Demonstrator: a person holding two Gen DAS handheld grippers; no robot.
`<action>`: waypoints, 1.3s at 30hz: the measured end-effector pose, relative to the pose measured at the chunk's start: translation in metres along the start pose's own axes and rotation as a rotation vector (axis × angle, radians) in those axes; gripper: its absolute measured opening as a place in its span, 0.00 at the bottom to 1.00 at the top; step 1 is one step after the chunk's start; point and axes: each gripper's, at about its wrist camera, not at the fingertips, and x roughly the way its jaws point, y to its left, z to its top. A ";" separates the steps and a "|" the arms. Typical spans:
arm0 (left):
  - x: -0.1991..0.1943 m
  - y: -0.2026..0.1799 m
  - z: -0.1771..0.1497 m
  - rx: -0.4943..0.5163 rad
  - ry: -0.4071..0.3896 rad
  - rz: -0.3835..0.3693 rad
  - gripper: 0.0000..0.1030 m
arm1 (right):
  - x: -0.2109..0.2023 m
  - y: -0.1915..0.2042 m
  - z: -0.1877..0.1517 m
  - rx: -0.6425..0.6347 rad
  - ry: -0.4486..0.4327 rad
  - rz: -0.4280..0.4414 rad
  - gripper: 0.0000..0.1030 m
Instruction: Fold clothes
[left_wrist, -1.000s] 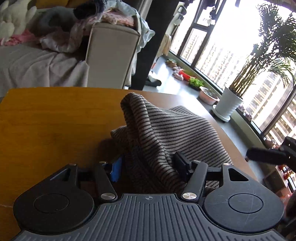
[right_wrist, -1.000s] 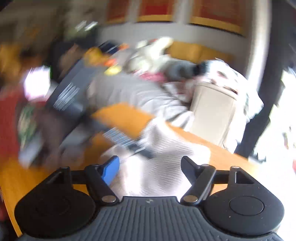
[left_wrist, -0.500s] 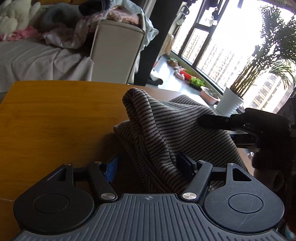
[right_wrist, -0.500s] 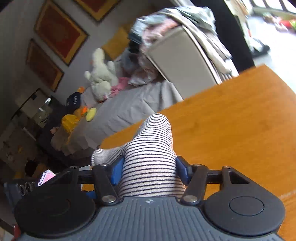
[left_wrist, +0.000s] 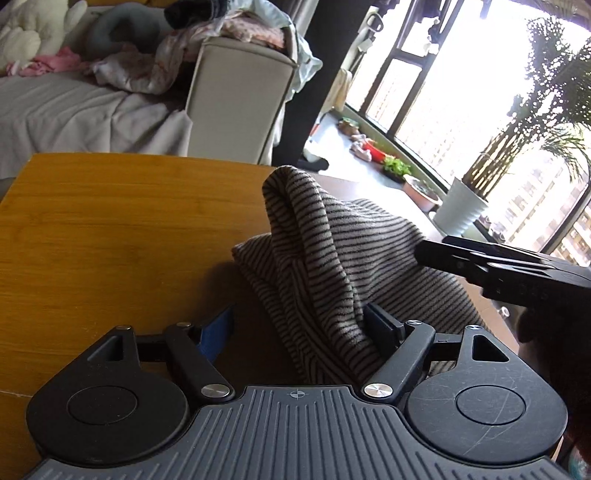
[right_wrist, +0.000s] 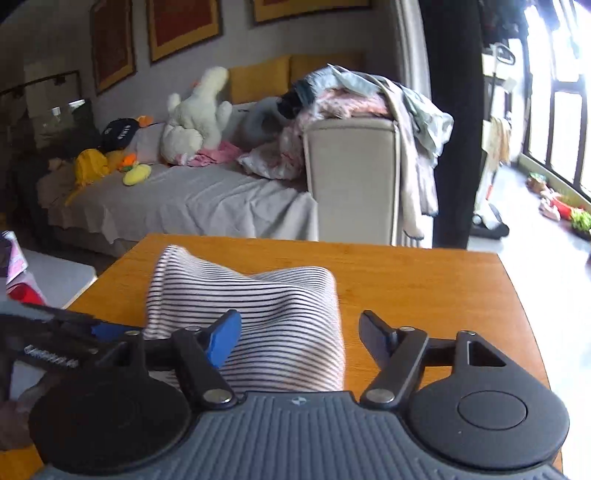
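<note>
wooden table (right_wrist: 424, 280) | striped garment (right_wrist: 280, 306) on it (bunched)

My left gripper's (left_wrist: 301, 326) blue pad is half hidden behind the striped garment (left_wrist: 332, 266), whose near end slips under both camera housings; the counter's (right_wrist: 424, 280) near edge is cut off.

White lettering shows on the left gripper (right_wrist: 51, 354) and a black cushion (right_wrist: 120, 131), both illegible.

Daylight floods tall windows (left_wrist: 436, 107) beside a cluttered sofa (right_wrist: 192, 199).
</note>
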 end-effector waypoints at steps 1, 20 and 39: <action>0.000 0.001 -0.001 -0.003 -0.001 -0.002 0.82 | -0.008 0.007 -0.001 -0.031 -0.011 0.025 0.76; -0.006 -0.011 0.035 -0.061 -0.015 -0.023 0.67 | -0.018 0.065 -0.058 -0.243 -0.012 -0.019 0.79; -0.016 -0.020 0.056 0.017 -0.139 0.147 0.47 | -0.021 0.078 -0.070 -0.300 -0.001 -0.053 0.81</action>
